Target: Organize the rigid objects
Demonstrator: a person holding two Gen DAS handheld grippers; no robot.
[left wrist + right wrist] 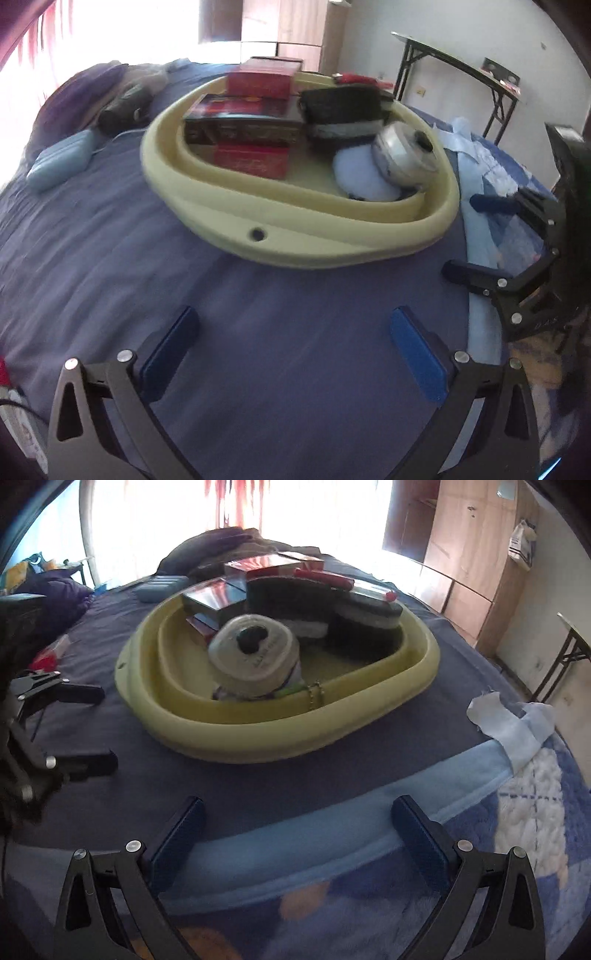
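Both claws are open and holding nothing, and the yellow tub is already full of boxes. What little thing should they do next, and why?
Probably ease the left gripper toward the light blue case lying on the bedspread outside the yellow tub. It looks like the nearest loose rigid thing on that side, and both the left gripper and the right gripper are open and empty.

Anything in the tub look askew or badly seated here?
Yes. The round silver tin inside the yellow tub sits tilted, leaning on a pale blue object rather than lying flat. The boxes are stacked unevenly. Both the left hand-held gripper and the right hand-held gripper are open and hold nothing.
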